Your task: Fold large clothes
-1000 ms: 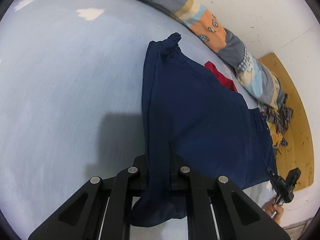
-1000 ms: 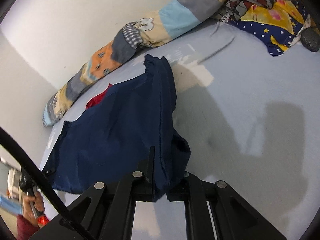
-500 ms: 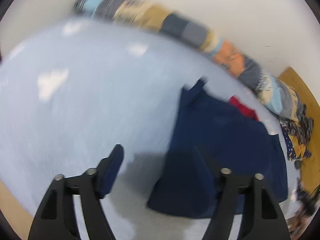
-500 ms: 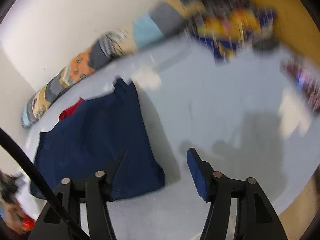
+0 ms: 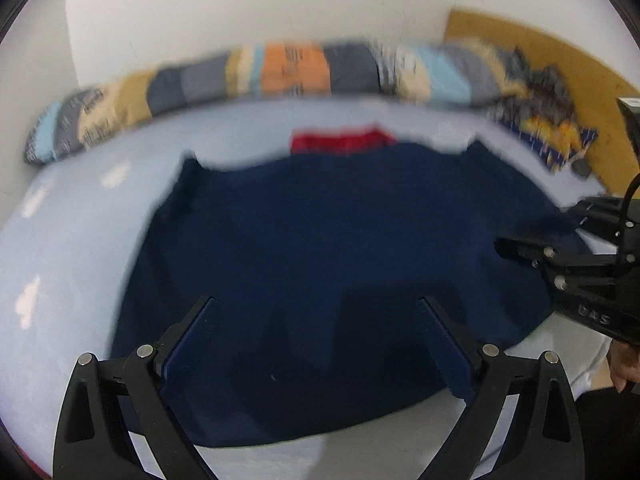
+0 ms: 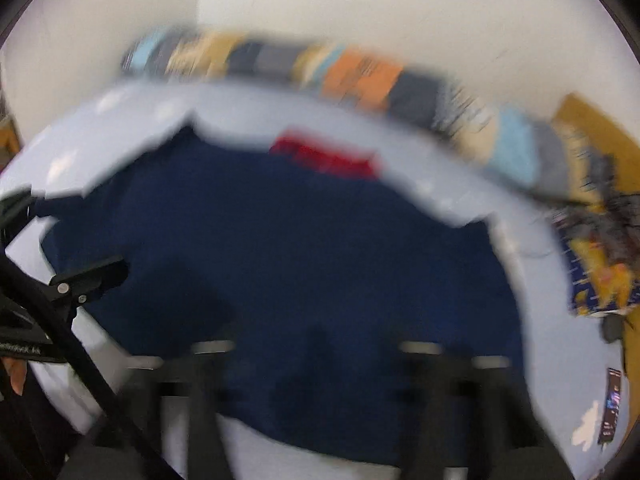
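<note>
The soft navy garment (image 5: pixel 320 248) lay in a broad, rounded slab on the pale blue bed (image 5: pixel 72 216), a red cloth (image 5: pixel 340 142) peeking from its far edge below a long patchwork bolster (image 5: pixel 280 70). The left gripper (image 5: pixel 316 344) hung spread wide over the navy garment, its jaws just opened and pinching nothing. The right gripper (image 5: pixel 536 236) had just been closing, too blurred to tell how its jaws stood.

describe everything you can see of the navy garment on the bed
The navy garment is a large piece of dark blue soft cloth, spread mostly flat on the pale blue bedsheet. Small points stick up at its far corners. A red cloth peeks out at its far edge. The frames are blurred, so seams and type are unclear.
</note>
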The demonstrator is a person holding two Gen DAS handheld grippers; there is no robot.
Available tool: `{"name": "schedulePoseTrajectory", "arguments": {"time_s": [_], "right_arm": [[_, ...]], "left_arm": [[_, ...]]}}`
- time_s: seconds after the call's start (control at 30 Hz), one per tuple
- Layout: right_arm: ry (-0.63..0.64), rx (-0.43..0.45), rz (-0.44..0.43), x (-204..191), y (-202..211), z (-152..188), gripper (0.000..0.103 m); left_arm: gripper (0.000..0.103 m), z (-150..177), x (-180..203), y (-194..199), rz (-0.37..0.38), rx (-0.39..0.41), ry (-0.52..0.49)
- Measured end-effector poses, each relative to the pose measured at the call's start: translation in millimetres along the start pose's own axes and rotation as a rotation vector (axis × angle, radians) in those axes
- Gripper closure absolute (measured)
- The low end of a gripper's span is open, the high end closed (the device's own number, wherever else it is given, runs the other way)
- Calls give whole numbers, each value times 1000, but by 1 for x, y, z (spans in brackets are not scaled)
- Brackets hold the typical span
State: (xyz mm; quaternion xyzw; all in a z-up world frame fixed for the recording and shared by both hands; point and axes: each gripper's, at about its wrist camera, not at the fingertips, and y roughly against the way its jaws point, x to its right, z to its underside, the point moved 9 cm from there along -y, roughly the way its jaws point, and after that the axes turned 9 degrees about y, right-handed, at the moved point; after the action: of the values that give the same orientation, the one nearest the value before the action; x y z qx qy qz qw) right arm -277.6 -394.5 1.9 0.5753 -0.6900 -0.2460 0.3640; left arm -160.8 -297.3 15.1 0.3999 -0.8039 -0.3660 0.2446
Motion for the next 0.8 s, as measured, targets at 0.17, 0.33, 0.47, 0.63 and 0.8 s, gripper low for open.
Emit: {"name": "schedulePoseTrajectory", "arguments": {"time_s": [0.17,0.33,0.47,0.63,0.8], "right_arm": [[-3,-161,-39,23,-45,48,84],[-283,-239,92,123,-36,103,100],[-400,-187,192,165,-14,97,93],[-451,-83,34,162,-36,15,71],[-566,-75,-56,185,-100,-18,70]], "left_arm": [[7,27,-29,-44,-156,-148,-43],[9,29,-79,-36,-238,-161,46],[9,-9,-80,-15,-158,-56,143],[8,-76,-52,-42,-103,-8,98],[8,-104,-81,-107,-172,-32,147]]}}
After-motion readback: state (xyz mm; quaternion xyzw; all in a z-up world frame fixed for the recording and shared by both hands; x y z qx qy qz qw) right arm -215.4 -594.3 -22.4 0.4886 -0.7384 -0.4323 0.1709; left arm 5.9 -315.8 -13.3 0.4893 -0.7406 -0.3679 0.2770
